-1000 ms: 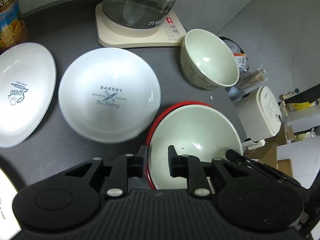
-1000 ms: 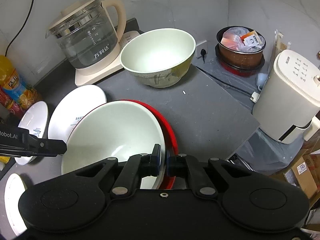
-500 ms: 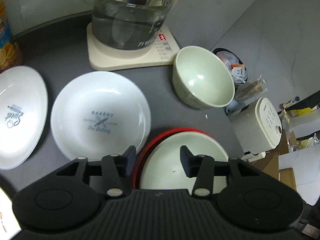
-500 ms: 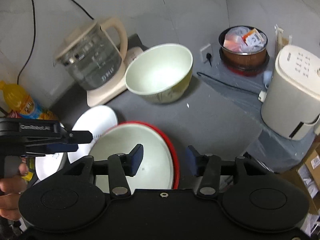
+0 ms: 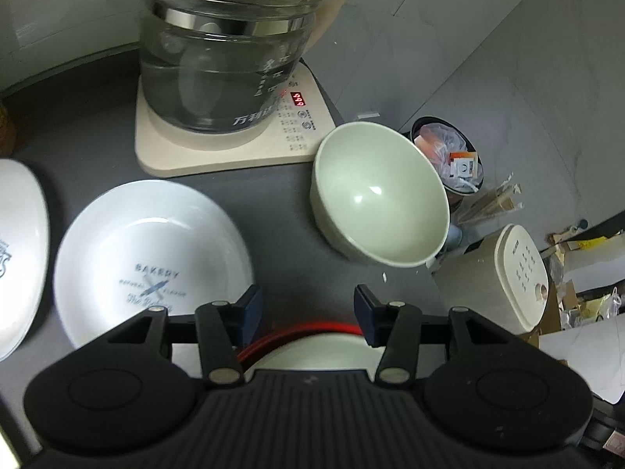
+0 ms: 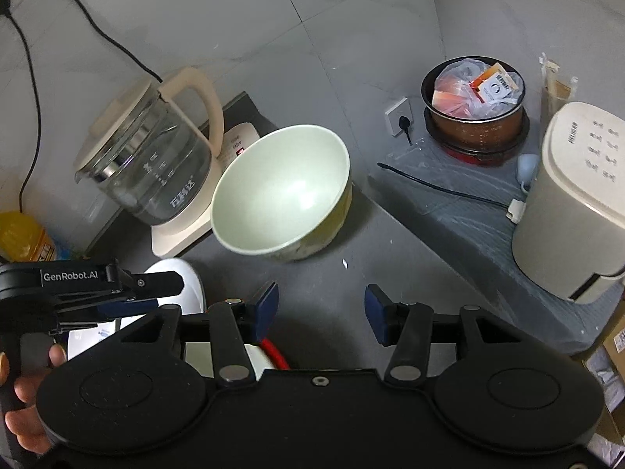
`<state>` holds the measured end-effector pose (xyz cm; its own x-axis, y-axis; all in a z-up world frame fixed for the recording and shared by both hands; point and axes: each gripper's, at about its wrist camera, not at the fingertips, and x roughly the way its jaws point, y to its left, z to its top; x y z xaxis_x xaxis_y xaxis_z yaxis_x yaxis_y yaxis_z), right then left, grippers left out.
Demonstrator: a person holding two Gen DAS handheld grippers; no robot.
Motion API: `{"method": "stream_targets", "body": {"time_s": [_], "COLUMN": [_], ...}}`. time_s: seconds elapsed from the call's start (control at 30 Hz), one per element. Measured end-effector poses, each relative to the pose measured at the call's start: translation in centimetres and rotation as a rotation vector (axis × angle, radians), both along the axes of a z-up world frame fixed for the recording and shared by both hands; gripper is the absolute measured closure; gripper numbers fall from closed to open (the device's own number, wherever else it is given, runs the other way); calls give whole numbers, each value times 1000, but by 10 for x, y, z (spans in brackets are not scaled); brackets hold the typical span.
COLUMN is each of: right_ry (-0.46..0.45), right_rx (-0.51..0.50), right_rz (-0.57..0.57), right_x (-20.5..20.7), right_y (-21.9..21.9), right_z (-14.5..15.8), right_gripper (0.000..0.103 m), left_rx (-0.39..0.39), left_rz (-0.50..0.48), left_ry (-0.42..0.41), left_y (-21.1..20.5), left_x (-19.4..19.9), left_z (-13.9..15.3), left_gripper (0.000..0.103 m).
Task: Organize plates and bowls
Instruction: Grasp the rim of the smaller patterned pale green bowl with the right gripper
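Observation:
A pale green bowl point(image 5: 381, 199) point(image 6: 281, 191) stands alone on the dark counter beside the kettle base. A second pale bowl point(image 5: 312, 351) sits in a red-rimmed plate point(image 5: 312, 328) point(image 6: 273, 349), mostly hidden under both grippers. A white "Bakery" plate point(image 5: 148, 258) point(image 6: 183, 277) lies to the left, with another white plate point(image 5: 19, 250) at the left edge. My left gripper point(image 5: 308, 305) point(image 6: 168, 294) is open with nothing between its fingers. My right gripper point(image 6: 322, 305) is open too, over bare counter just short of the lone bowl.
A glass kettle point(image 5: 222, 58) point(image 6: 144, 168) on a cream base stands at the back. A cream appliance point(image 6: 566, 203) and a pot of packets point(image 6: 474, 105) sit lower at the right, past the counter edge. An orange bottle point(image 6: 23, 236) is far left. A hand point(image 6: 23, 410) holds the left gripper.
Both grippers were shut on the rim of the bowl in the red plate; they have let go and opened. Both moved forward over it, toward the lone green bowl.

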<state>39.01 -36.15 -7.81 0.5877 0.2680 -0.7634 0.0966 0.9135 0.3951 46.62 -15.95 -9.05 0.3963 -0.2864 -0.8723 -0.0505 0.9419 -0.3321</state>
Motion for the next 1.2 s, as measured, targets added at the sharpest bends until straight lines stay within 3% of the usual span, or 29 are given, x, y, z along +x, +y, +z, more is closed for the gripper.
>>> {"method": "stream_targets", "body": {"time_s": [0.73, 0.83, 0.9, 0.97, 1.07, 1.2], "right_ry": [77, 99, 114, 120, 143, 129], "right_rx": [70, 76, 84, 85, 113, 73], "right_rz": [33, 35, 35, 33, 33, 42], "right_x": [99, 105, 109, 112, 116, 113], "right_y": [-18, -18, -18, -17, -17, -11], "right_z": [-49, -57, -62, -67, -77, -73], "right_gripper": [51, 52, 53, 61, 77, 81], "left_rx": [-15, -22, -18, -20, -47, -28], "left_rz": [63, 80, 93, 112, 112, 105], "left_ry": [19, 35, 50, 77, 87, 89], "left_y": [-33, -34, -34, -33, -34, -37], "left_x": [72, 76, 78, 79, 80, 79], "left_z": [-48, -56, -62, -68, -75, -73], "left_gripper": [55, 59, 67, 79, 85, 86]}}
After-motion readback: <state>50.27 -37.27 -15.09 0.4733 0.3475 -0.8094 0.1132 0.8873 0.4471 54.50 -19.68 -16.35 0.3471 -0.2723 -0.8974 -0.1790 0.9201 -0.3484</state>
